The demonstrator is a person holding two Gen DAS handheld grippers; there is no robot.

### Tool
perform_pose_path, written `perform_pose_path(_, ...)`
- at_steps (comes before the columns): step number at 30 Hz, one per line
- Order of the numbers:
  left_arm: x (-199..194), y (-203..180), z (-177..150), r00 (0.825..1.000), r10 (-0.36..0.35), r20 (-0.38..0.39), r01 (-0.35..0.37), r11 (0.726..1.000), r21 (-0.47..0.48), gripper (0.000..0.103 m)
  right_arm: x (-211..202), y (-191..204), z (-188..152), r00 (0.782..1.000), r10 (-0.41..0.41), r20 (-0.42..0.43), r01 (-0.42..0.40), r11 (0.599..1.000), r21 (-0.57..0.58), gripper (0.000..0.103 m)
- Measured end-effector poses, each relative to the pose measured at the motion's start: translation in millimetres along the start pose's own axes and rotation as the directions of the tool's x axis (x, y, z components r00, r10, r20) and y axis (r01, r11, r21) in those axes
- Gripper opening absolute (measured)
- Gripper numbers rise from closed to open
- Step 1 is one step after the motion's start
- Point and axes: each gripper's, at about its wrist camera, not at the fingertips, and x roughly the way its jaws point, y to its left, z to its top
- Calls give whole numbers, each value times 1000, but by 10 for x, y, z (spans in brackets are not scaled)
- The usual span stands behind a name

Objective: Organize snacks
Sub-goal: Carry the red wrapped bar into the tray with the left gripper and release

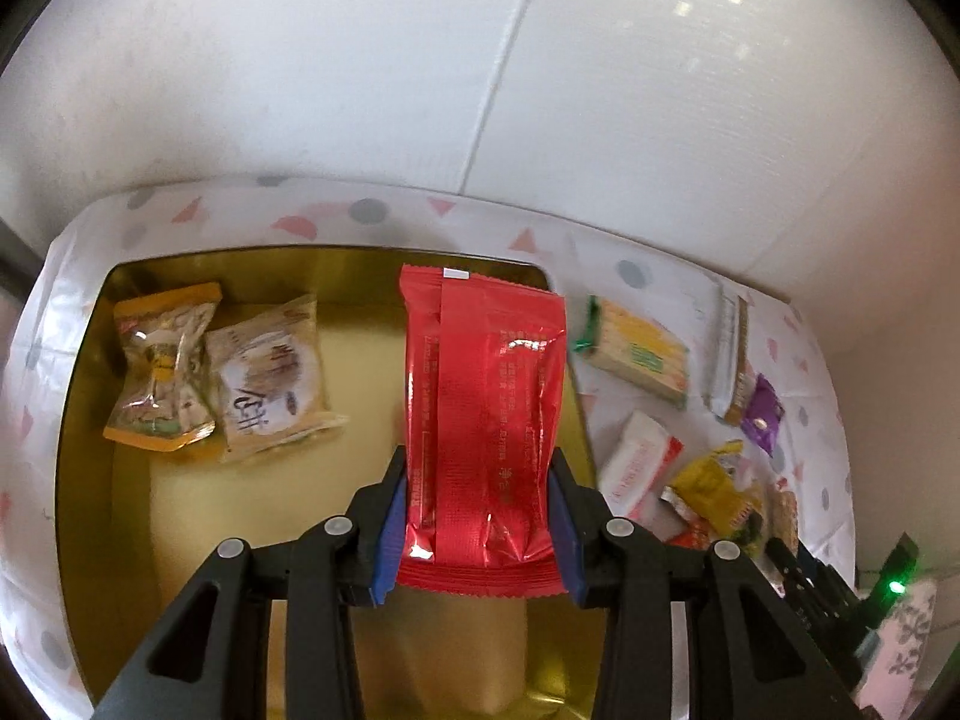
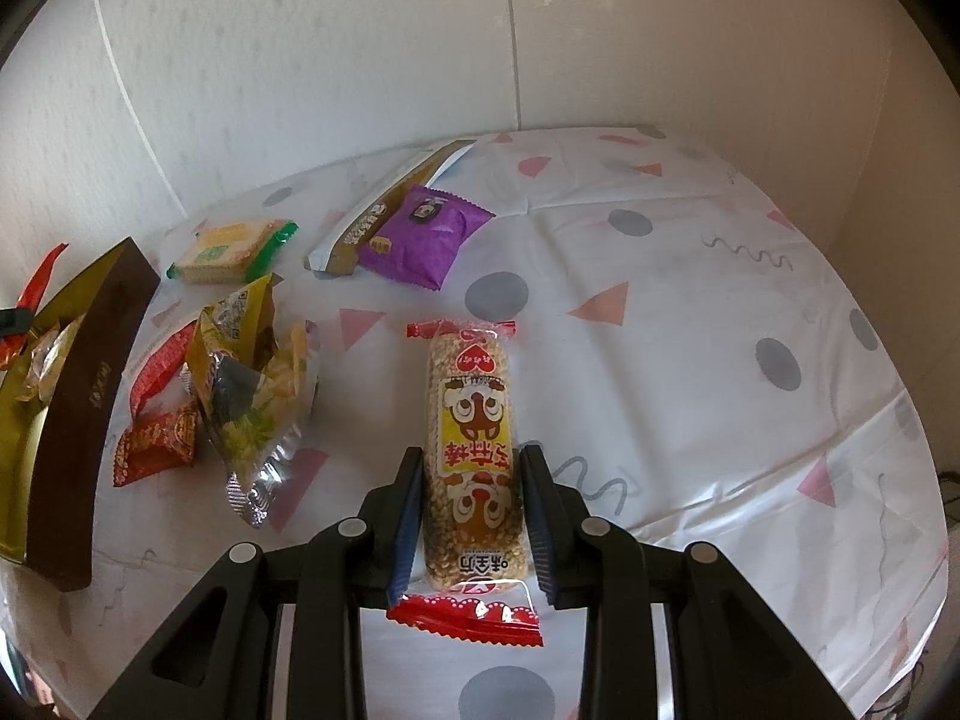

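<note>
Glossy crinkled red packet (image 1: 483,426)

I count two snack packets (image 1: 219,375) lying in the one gold tin (image 1: 84,420). My two hand-held grippers carry one snack each: a red packet (image 1: 483,420) and a puffed-grain bar (image 2: 474,462). Six more packets (image 2: 420,237) lie on the bench (image 2: 690,330).

Left wrist camera looks steeply down, close over the gold tin (image 1: 84,420). Right wrist camera tilts down across the tablecloth (image 2: 690,360). Both catch the purple packet (image 1: 761,414).
</note>
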Motion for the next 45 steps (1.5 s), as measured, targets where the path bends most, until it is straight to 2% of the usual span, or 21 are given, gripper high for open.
perform_pose_path(8, 168, 205, 82, 998, 55, -17, -55, 998, -27, 42, 6, -1, 36, 1000, -2, -29, 3, 1000, 26, 30)
perform_pose_path(14, 357, 368, 170, 994, 100, -37, -102, 993, -62, 42, -61, -2, 30, 1000, 16, -20, -15, 998, 59, 30)
perform_pose_path(19, 497, 397, 231, 994, 104, -47, -107, 991, -86, 42, -44, 34, 27, 1000, 11, -30, -9, 998, 57, 30)
perform_pose_path(22, 542, 362, 269, 994, 105, -35, -107, 991, -77, 42, -12, 28, 13, 999, 6, -47, -3, 998, 65, 30)
perform_pose_path(26, 626, 282, 324, 990, 143, -22, -143, 989, -25, 44, -5, 10, 1, 999, 2, -52, 2, 997, 73, 30)
perform_pose_path(29, 643, 241, 335, 988, 153, -10, -153, 988, -8, 49, -7, 7, -3, 998, 1, -55, 3, 997, 77, 30)
perform_pose_path(31, 648, 240, 333, 989, 146, -6, -146, 989, -12, 58, -10, 7, -10, 998, 1, -57, 3, 997, 77, 30)
perform_pose_path(34, 618, 236, 308, 988, 153, 10, -152, 988, -16, 61, -7, 7, -4, 998, 1, -57, 3, 997, 77, 30)
perform_pose_path(36, 559, 255, 260, 990, 140, 14, -140, 990, -26, 59, -8, 8, -6, 998, 1, -56, 3, 997, 76, 30)
perform_pose_path(40, 561, 254, 196, 989, 149, -10, -149, 989, -24, 33, -10, 5, -18, 999, 4, -53, 1, 997, 83, 30)
perform_pose_path(45, 593, 215, 63, 986, 166, -34, -166, 986, 8, 30, -13, -9, -19, 999, 10, -53, -6, 997, 79, 30)
